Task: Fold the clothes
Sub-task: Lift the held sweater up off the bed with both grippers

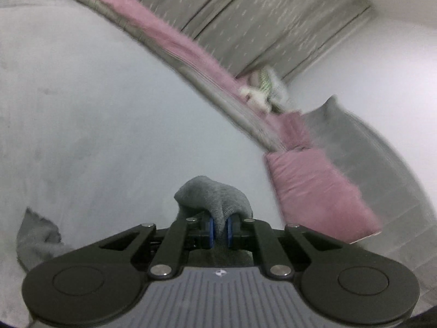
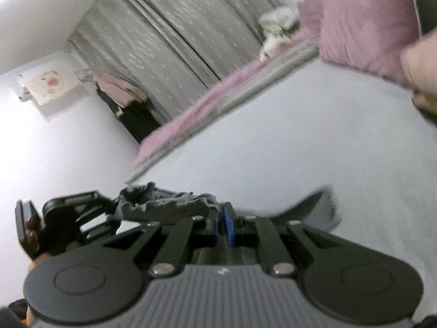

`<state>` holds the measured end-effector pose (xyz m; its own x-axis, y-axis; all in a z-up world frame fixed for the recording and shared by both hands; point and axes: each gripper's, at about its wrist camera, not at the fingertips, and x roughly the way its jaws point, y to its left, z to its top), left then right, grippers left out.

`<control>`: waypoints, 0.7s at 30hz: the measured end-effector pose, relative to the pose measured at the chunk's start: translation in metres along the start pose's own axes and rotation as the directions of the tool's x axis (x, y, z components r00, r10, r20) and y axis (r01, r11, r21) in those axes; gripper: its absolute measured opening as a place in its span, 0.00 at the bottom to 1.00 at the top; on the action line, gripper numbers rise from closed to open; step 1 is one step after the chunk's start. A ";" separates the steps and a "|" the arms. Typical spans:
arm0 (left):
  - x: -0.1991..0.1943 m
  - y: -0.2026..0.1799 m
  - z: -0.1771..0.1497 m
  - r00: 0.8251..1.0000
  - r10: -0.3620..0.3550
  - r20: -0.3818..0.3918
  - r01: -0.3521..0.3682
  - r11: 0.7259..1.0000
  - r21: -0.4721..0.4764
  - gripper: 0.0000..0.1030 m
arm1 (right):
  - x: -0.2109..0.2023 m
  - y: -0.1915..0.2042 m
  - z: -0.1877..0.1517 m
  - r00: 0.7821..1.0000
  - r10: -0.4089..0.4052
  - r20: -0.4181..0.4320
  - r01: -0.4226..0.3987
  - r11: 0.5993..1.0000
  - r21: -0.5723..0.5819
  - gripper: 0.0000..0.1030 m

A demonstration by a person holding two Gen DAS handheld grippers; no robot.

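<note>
A grey knit garment [image 1: 215, 202] bunches up between the blue pads [image 1: 210, 231] of my left gripper [image 1: 220, 229], which is shut on it above the white bed sheet [image 1: 109, 109]. More grey cloth hangs at the lower left [image 1: 35, 240]. In the right wrist view the same garment [image 2: 164, 203] stretches as a crumpled band from my left gripper [image 2: 109, 213] across to my right gripper [image 2: 221, 225]. The right gripper's pads [image 2: 228, 227] are nearly together and pinch the band's end. Another grey flap [image 2: 314, 205] lies on the sheet to the right.
A pink blanket [image 1: 169, 43] runs along the bed's far edge, with a pink pillow [image 1: 319, 191] and a small white-green bundle [image 1: 262, 90]. Grey curtains [image 2: 169, 43] hang behind. Clothes hang by the wall [image 2: 123, 95]. A blurred skin-toned shape [image 2: 420, 68] is at the right edge.
</note>
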<state>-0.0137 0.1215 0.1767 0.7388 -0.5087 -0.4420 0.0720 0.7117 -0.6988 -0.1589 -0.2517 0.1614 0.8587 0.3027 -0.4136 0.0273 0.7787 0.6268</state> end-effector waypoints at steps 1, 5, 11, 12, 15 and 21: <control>-0.013 -0.006 0.004 1.000 -0.017 0.021 0.017 1.000 0.003 0.08 | -0.006 0.008 0.006 1.000 0.008 0.016 -0.007 1.000 -0.012 0.06; -0.053 -0.027 0.016 0.993 -0.073 0.095 0.070 0.997 0.036 0.08 | -0.033 0.037 0.027 0.997 0.031 0.076 -0.026 0.998 -0.066 0.06; -0.100 -0.065 0.027 0.975 -0.122 0.188 0.094 0.984 0.151 0.08 | -0.070 0.081 0.052 0.985 0.061 0.160 -0.037 0.988 -0.150 0.06; -0.108 -0.070 0.028 0.971 -0.128 0.201 0.094 0.981 0.169 0.08 | -0.075 0.087 0.055 0.983 0.066 0.173 -0.038 0.986 -0.162 0.06; -0.126 -0.085 0.030 0.960 -0.148 0.238 0.096 0.972 0.215 0.08 | -0.094 0.104 0.064 0.975 0.084 0.208 -0.044 0.981 -0.191 0.06; -0.159 -0.105 0.032 0.940 -0.170 0.295 0.076 0.949 0.307 0.08 | -0.115 0.134 0.082 0.958 0.100 0.269 -0.034 0.970 -0.240 0.06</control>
<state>-0.1174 0.1428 0.3382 0.8800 -0.4566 -0.1307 0.3297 0.7854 -0.5240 -0.2118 -0.2271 0.3470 0.9630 0.2201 -0.1556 -0.1255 0.8770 0.4638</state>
